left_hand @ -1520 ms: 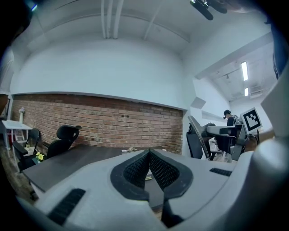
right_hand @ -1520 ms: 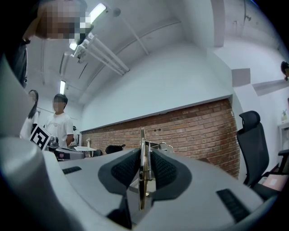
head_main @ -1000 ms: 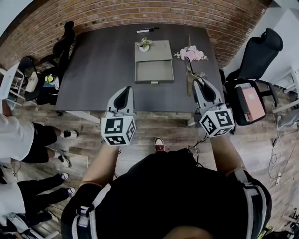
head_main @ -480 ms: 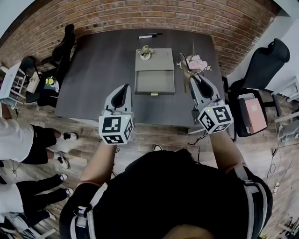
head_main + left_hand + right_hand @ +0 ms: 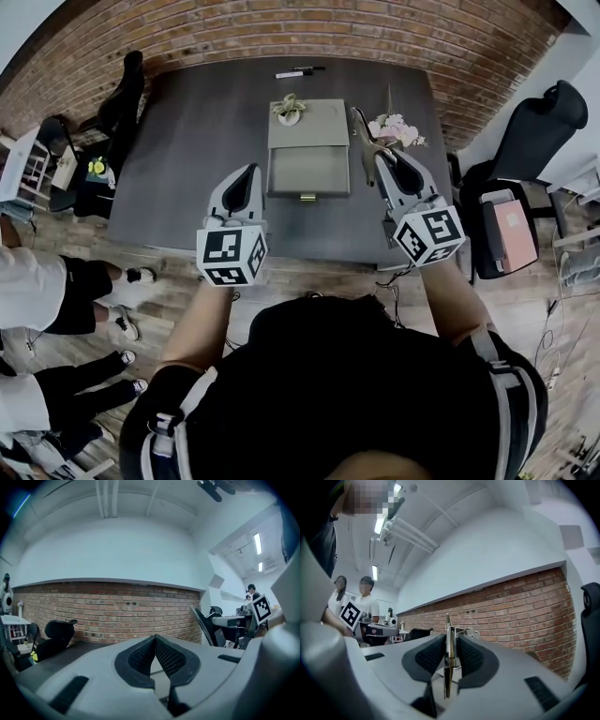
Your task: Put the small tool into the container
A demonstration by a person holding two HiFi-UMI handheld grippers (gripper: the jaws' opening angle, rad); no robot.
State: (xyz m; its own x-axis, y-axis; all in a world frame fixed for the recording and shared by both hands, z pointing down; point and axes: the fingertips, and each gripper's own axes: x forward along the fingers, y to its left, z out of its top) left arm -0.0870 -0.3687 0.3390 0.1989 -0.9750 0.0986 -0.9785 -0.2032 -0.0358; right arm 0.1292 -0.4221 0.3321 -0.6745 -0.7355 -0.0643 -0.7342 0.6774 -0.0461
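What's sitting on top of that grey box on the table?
A small potted plant stands on the grey box's far left corner. The drawer below is pulled open and looks empty; whatever lies deeper inside the box is covered.

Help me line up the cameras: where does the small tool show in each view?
Head view: small tool right of centre, held by the right gripper, just right of the container.
Left gripper view: possibly the dark slanted bar at right; cannot tell.
Right gripper view: centre, upright, clamped between the fingers.
Shared landmark: the brick wall.
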